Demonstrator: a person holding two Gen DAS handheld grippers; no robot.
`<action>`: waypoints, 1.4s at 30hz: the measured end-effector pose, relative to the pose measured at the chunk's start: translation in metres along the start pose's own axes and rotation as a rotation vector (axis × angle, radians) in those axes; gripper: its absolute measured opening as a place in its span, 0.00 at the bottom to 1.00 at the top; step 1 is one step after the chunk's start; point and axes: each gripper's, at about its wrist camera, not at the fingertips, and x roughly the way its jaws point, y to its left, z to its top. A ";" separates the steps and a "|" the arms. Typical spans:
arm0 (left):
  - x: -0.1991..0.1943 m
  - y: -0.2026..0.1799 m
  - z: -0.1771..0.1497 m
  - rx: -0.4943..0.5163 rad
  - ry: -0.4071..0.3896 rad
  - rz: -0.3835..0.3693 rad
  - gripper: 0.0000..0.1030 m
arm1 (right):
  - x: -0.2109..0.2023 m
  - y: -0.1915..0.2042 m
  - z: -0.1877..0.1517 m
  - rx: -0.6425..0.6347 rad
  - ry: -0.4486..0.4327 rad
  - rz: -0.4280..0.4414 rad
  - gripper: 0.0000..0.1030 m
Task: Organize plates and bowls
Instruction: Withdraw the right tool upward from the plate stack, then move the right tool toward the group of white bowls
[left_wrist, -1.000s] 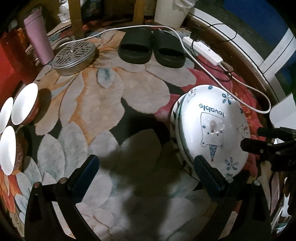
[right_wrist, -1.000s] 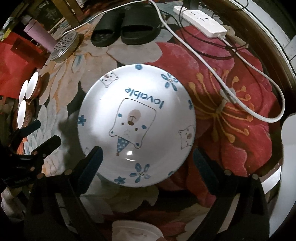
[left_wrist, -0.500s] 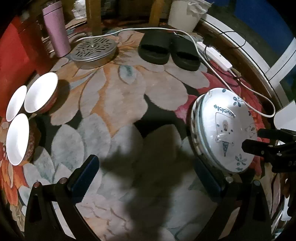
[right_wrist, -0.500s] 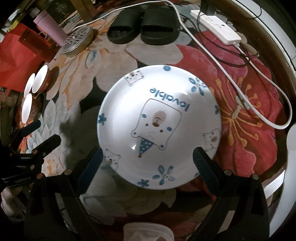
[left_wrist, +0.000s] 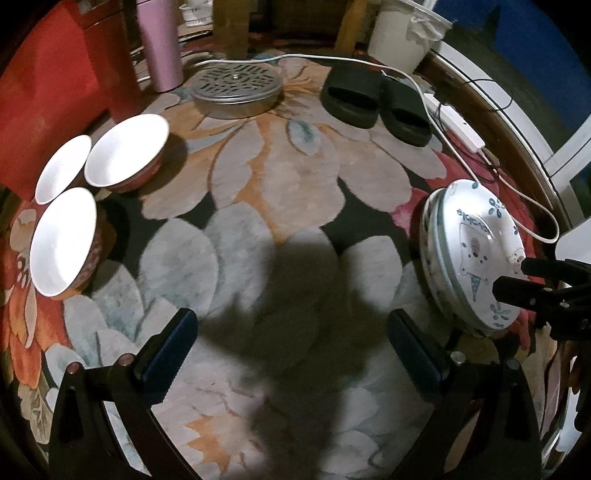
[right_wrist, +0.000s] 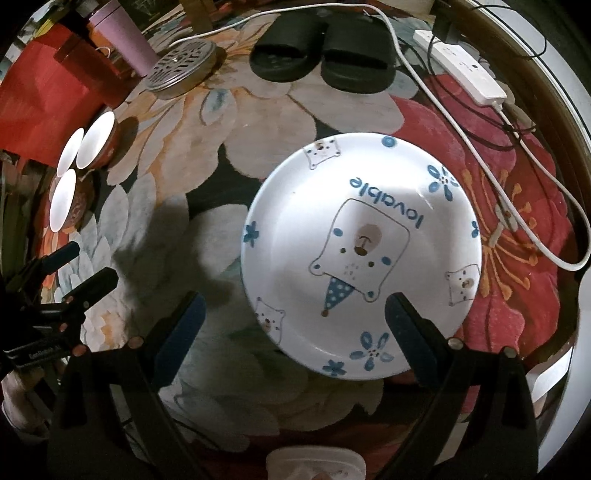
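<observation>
Left wrist view: left gripper (left_wrist: 291, 347) fingers spread wide, holding nothing, above the flowered rug (left_wrist: 280, 206). Three bowls (left_wrist: 125, 155) with white insides sit clustered at the left on the rug, rims touching or nearly so. Stack of plates (left_wrist: 469, 254) lies on the rug at far right; top plate has a bear print and the word "lovable". Right gripper (left_wrist: 517, 277) hangs over the stack's near edge, fingers apart, nothing between them. Right wrist view: same plate stack (right_wrist: 362, 254) fills the centre, right gripper (right_wrist: 295, 332) fingers wide open on either side of its near rim, not clamped on it. Black slippers (right_wrist: 321, 59), a perforated metal lid (right_wrist: 181, 66), a pink tumbler (right_wrist: 122, 40) and a white power strip (right_wrist: 465, 70) sit at the far end.
</observation>
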 end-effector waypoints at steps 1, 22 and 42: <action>-0.001 0.003 -0.001 -0.005 -0.001 0.001 0.99 | 0.000 0.002 0.000 -0.002 0.000 -0.001 0.96; -0.015 0.057 -0.024 -0.103 -0.007 0.028 0.99 | 0.003 0.052 0.000 -0.080 0.001 0.003 0.96; -0.025 0.093 -0.040 -0.162 -0.012 0.060 0.99 | 0.010 0.080 -0.001 -0.134 0.013 0.003 0.96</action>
